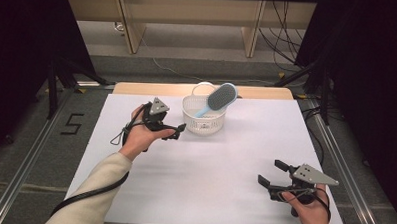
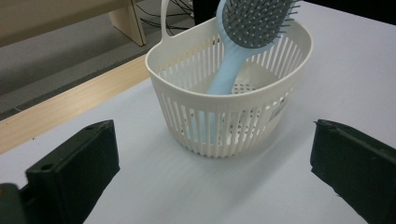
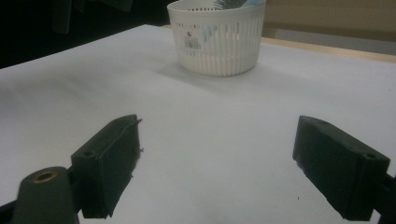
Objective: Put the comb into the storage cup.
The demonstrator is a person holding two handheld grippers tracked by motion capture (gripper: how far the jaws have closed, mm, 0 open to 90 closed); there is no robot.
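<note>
A white slotted basket (image 1: 204, 117) stands at the back middle of the white table (image 1: 209, 182). A light blue hairbrush (image 1: 221, 98) leans in it, handle down, grey bristle head over the far right rim. My left gripper (image 1: 178, 129) is just left of the basket, open and holding nothing. In the left gripper view the basket (image 2: 224, 121) with the hairbrush (image 2: 252, 21) sits close ahead of the gripper (image 2: 212, 172). My right gripper (image 1: 272, 174) is near the front right, open and holding nothing. Between its jaws (image 3: 219, 154) is bare table, with the basket (image 3: 217, 42) far off.
A wooden strip (image 1: 137, 88) runs along the table's back edge. Beyond it are wooden furniture legs (image 1: 132, 29) and cables (image 1: 284, 40) on the floor. A "5" mark (image 1: 72, 123) is on the floor at left. Black stands flank both sides.
</note>
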